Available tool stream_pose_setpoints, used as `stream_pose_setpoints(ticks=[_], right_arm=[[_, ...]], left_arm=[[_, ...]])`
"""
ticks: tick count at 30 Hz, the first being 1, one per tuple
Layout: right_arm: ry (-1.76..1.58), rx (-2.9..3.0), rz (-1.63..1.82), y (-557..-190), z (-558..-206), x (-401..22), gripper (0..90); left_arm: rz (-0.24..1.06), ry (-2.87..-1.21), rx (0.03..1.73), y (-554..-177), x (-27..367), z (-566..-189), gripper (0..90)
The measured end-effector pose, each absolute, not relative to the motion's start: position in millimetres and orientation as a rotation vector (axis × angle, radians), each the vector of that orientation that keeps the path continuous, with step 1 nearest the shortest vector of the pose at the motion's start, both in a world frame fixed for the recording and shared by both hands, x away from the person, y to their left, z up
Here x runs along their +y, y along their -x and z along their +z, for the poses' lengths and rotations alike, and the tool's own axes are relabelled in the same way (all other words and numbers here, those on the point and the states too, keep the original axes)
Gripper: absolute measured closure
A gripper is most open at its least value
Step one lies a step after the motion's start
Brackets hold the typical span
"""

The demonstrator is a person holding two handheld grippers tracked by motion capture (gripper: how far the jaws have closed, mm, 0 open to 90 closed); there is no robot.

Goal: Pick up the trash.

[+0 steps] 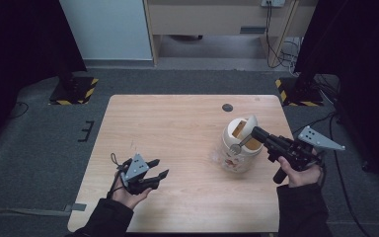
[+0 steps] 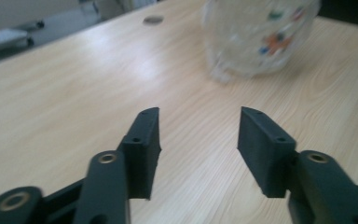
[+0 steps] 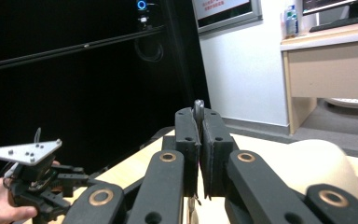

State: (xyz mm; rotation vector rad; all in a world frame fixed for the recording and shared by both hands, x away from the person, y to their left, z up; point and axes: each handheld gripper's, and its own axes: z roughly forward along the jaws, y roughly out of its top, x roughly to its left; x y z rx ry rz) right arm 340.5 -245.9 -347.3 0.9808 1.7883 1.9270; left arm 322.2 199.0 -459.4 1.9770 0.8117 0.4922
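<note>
A clear glass jar (image 1: 229, 160) with coloured prints stands at the table's right; its cream lid (image 1: 247, 124) is tipped open on top. My right gripper (image 1: 255, 132) reaches over the jar's mouth from the right, shut on a thin metal piece (image 1: 236, 146) whose rounded end hangs against the jar's side. In the right gripper view that metal piece (image 3: 198, 105) pokes up between the closed jaws of the right gripper (image 3: 199, 126), with the cream lid (image 3: 321, 163) below right. My left gripper (image 1: 160, 168) rests low at the front left, open and empty. From the left gripper (image 2: 198, 140) the jar (image 2: 256, 37) is ahead.
The wooden table (image 1: 177, 123) has a small dark round inset (image 1: 227, 107) near its far right edge. Black stands with yellow-striped bases (image 1: 74, 91) flank the table on the grey floor. A desk (image 1: 217, 19) stands beyond. The left gripper (image 3: 46, 186) shows far left in the right gripper view.
</note>
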Motion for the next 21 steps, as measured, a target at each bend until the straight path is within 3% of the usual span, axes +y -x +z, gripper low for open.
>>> stream_pose_setpoints(ticks=[3,9,21], right_arm=[[-0.981,1.767,1.922,-342,-343,-250,87.2],[-0.969,1.714,1.877,-341,-329,-263,87.2],[-1.003,1.643,1.736,-346,-326,-287,87.2]], left_arm=[[0.471,-1.993,0.897,-323,213,-472,37.5],[0.423,-2.049,1.013,-333,222,-494,30.4],[0.434,-2.172,1.029,-344,221,-512,22.7]])
